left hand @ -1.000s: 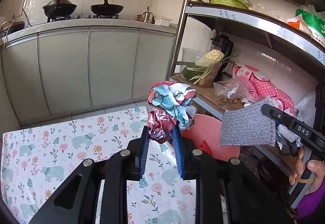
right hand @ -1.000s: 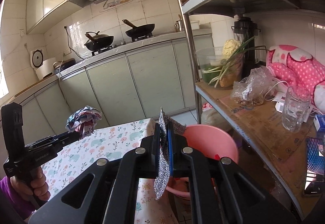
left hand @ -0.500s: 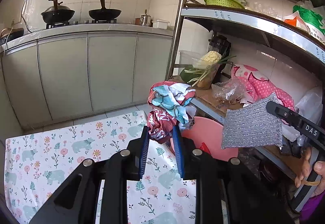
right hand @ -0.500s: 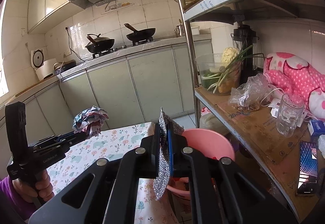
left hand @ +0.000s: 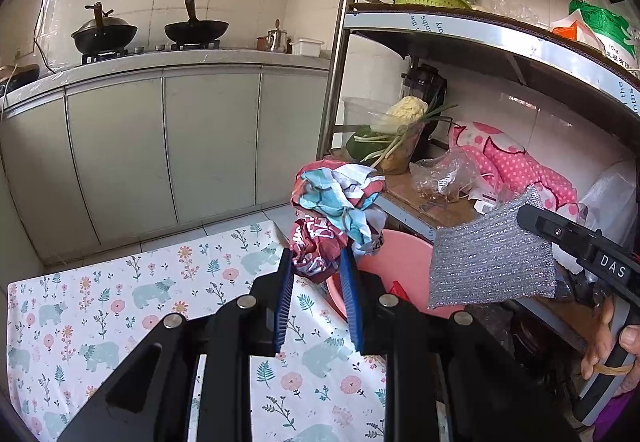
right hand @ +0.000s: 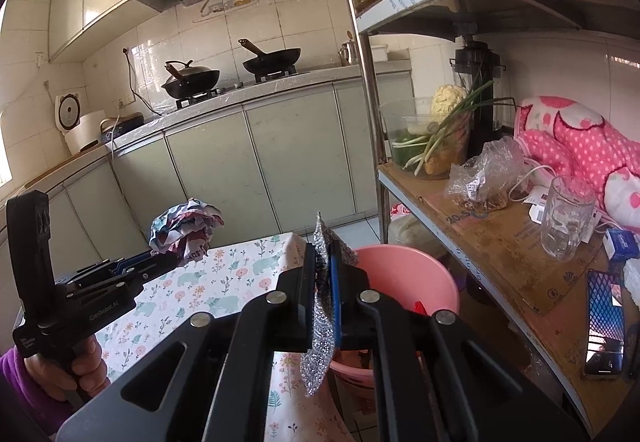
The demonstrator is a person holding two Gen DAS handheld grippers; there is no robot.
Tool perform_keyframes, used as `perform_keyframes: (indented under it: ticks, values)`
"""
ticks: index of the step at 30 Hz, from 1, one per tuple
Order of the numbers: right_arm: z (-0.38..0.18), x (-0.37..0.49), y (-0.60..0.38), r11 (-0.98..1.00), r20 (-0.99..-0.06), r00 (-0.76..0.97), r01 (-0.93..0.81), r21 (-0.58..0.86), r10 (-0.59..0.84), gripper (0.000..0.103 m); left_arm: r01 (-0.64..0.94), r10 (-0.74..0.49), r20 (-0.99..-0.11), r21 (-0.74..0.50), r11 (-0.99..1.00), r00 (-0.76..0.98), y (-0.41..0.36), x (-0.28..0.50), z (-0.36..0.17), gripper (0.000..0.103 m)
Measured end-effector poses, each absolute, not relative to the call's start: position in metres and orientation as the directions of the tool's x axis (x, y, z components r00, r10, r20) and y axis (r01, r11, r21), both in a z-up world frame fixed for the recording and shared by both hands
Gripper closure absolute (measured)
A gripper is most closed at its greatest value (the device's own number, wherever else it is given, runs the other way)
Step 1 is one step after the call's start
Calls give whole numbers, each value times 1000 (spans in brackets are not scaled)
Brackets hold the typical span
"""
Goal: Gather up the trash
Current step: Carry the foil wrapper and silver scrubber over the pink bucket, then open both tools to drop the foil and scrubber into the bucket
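trash held over the bucket

kitchen, flowered tablecloth (left hand: 120, 306) in front of cabinets. left gripper (left hand: 316, 262) clamped on crumpled wrapper (left hand: 336, 205), up at 12 o'clock above the cloth's edge. right gripper (right hand: 325, 266) pressed together on silver foil sheet (right hand: 320, 322). pink bucket (right hand: 404, 274) at 3 o'clock of the table, beside the shelf (right hand: 500, 242).

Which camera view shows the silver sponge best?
The left wrist view: the sponge faces it flat, whole, held by the right claw. The right wrist view shows the sponge only edge-on, pinched between its own pads.
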State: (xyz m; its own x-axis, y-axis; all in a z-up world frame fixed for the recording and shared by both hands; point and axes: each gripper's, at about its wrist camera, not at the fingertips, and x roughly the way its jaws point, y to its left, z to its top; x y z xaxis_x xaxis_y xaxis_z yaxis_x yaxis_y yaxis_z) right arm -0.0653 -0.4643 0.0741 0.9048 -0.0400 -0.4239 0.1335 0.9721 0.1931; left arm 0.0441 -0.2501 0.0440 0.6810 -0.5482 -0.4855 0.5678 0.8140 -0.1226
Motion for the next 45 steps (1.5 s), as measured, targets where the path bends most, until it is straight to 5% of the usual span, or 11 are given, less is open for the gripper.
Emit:
perform_keyframes:
  ticks: [37,42,45]
  values:
    - [-15,9,-534,932,-566,823,244,268,-52,96,657,-558,-684,-151,739,470,-378,109,-45,77]
    - [-25,15,-535,930,-607,794,250,270,-37,70,647,-560,-697,-179,741,448,-378,116,-47,67]
    - [-28,14,-533,934,-614,788,253,253,-47,69,645,-565,-694,-189,741,446,-376,117,-46,62]
